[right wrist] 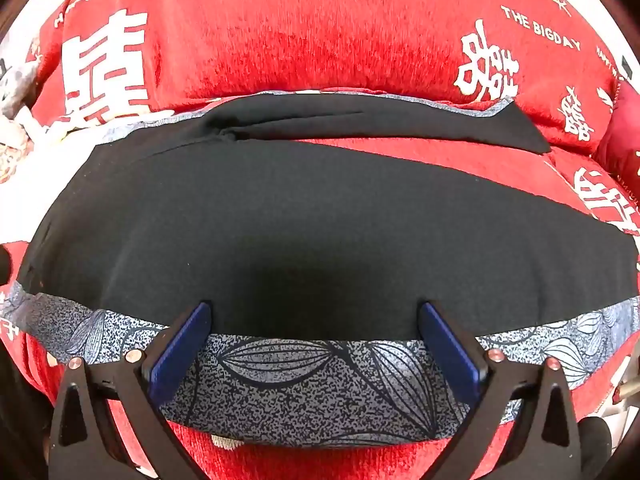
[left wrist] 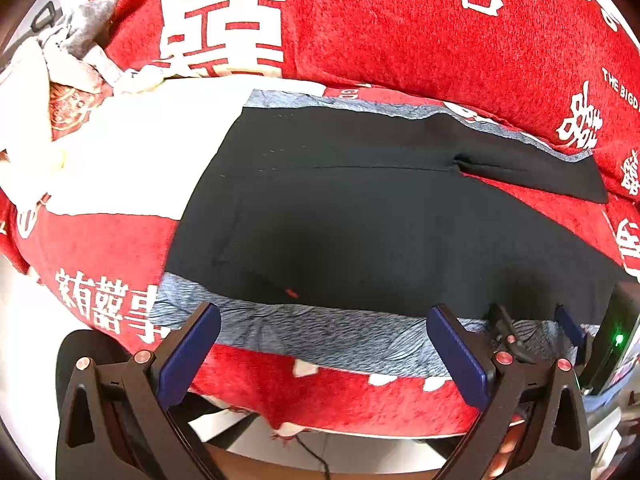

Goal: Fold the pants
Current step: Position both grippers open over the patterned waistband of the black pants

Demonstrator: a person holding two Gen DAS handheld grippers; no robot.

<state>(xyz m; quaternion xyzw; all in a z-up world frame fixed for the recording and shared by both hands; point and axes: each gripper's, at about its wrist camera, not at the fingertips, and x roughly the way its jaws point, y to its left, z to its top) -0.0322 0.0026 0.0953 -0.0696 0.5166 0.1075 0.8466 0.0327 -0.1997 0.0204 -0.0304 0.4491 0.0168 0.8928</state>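
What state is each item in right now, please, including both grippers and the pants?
Black pants: spread flat on the patterned cloth, legs apart, not yet folded.
Blue-grey patterned cloth: lying flat under the pants, on the red cover.
Red cover: draped over the sofa.
Left gripper: open, holding nothing, above the pants' near edge.
Right gripper: open, holding nothing, above the pants' near edge.

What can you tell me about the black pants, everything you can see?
The black pants lie spread flat on a red blanket with white lettering. They look like smooth, matte fabric, edged near and far by a blue-grey leaf-patterned band. One leg angles away toward the far right, with a small pucker at the crotch. Nothing grips them.
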